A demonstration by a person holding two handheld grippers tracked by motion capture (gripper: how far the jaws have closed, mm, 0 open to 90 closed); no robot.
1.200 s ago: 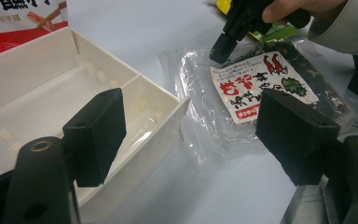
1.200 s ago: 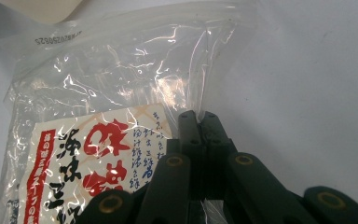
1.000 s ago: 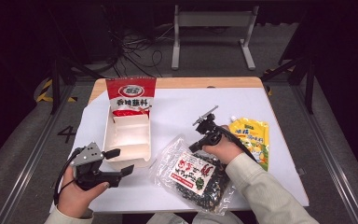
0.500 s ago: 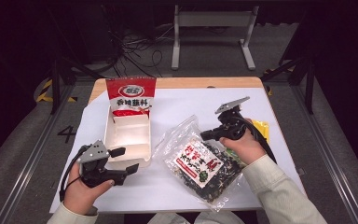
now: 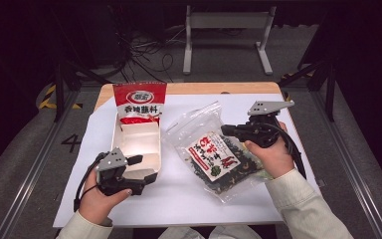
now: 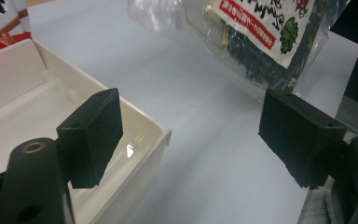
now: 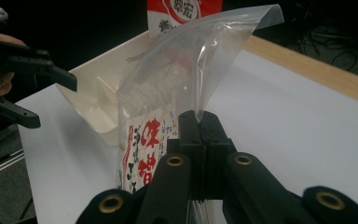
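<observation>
Right gripper view, right claw (image 7: 200, 122) clenched on clear seaweed bag (image 7: 177, 79), bag rising above it

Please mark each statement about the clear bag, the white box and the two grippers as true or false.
1. The right gripper is shut on the clear bag. True.
2. The left gripper holds the white box. False: its jaws stand open, with one pad over the box's corner and nothing pressed between them.
3. The clear bag lies inside the white box. False: it is beside the box, over the white sheet.
4. A red and white packet stands at the far end of the white box. True.
5. The clear bag is empty. False: it holds dark dried pieces behind a red and white label.
</observation>
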